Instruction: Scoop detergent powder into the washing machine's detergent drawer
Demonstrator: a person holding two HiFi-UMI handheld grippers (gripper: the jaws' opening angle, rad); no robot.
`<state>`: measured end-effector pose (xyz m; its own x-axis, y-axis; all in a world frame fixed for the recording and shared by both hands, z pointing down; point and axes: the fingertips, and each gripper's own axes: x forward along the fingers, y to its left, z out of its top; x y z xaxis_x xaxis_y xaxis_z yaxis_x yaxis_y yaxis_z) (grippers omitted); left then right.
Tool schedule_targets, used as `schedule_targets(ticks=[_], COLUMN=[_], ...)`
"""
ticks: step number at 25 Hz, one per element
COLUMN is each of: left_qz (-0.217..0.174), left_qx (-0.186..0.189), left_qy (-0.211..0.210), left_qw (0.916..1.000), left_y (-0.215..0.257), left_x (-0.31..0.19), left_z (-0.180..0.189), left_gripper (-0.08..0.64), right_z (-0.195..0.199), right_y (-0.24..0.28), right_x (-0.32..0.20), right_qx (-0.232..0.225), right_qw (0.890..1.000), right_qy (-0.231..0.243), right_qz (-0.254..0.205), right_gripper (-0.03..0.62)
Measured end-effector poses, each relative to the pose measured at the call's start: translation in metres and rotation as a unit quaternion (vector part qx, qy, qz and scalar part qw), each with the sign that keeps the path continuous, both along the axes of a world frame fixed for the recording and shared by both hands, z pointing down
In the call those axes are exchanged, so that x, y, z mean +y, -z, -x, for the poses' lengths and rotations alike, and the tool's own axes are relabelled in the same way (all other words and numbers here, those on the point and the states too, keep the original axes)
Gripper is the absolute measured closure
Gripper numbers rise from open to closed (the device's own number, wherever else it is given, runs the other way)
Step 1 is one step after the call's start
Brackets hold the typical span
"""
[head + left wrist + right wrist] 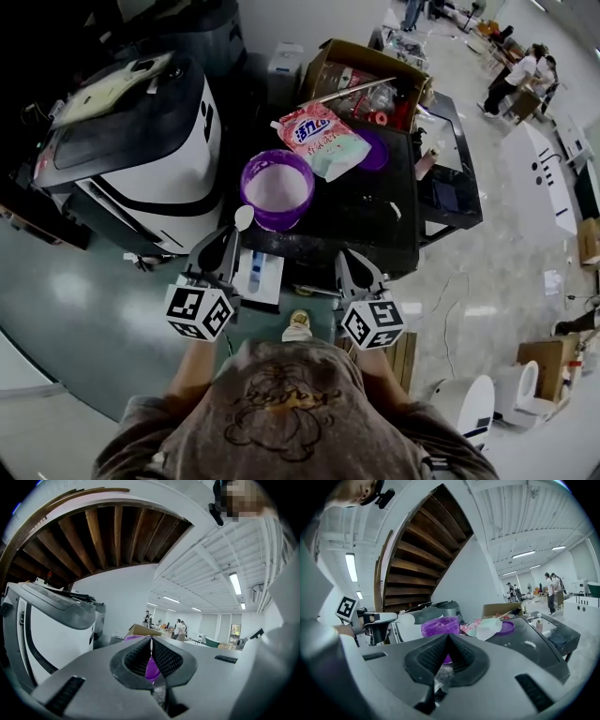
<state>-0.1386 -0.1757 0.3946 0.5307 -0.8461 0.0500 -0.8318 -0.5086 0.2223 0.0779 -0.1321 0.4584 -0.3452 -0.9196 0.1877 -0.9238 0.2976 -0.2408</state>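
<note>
Head view, left to right.

The washing machine (pixel 141 141), with a white body and a dark top, stands at the left, beside the black desk (pixel 366 216).

The left gripper (pixel 228 242) is held low in front of the machine. In the left gripper view its jaws are clenched on a thin white handle that we see edge-on between the pads. We read this as the spoon (pixel 244 217), whose white bowl sticks out past the jaw tips. The bowl sits just beside the near rim of the tub (pixel 277 222). We cannot tell whether the bowl carries powder.

The detergent drawer (pixel 261 277) is white with a blue part inside. It stands pulled out just right of the left gripper, below the desk's near edge and between the two grippers.

The tub is purple, open and upright on the desk, with white powder (pixel 277 189) inside.

A pink detergent bag (pixel 323 139) lies behind the tub, touching its far rim. It partly covers a purple lid (pixel 377 150) lying flat on the desk.

The right gripper (pixel 352 258) hovers at the desk's near edge, apart from the drawer. In the right gripper view its jaws are pressed together with nothing between them.

An open cardboard box (pixel 366 70) stands at the desk's far end.

Several people (pixel 520 70) stand far off at the upper right.
</note>
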Motion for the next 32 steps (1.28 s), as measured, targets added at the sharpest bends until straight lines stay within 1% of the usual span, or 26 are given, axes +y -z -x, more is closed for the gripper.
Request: schedule_targets(ticks=[9,14,18,23,32], left_qz=[-0.002,0.002,0.006,0.005,-0.006], left_qx=[-0.020,-0.029,-0.035,-0.043,-0.071], left_qy=[0.037,0.059,0.061,0.046,-0.025], left_qw=[0.9991,0.9978,0.9975,0.9980,0.9972], left_y=[0.006,0.007,0.009,0.014,0.023], left_x=[-0.034,-0.042,-0.047,-0.059,-0.085], left_z=[-0.018,-0.021,-0.021,-0.020,-0.032], left_gripper=[0.535,0.535,0.536,0.535,0.535], right_z=[-0.026,-0.022,-0.016,-0.011,-0.010], right_y=[-0.004,-0.005,-0.010,-0.011,-0.008], right_x=[-0.050,-0.069,-0.077,-0.085,-0.088], right_qx=[-0.010,-0.018,-0.022,-0.023,-0.022], right_qw=[0.999,0.997,0.995,0.995,0.998], right_qy=[0.042,0.077,0.092,0.093,0.066], right_qz=[0.005,0.008,0.013,0.015,0.012], right_gripper=[0.592,0.592,0.592,0.592,0.592])
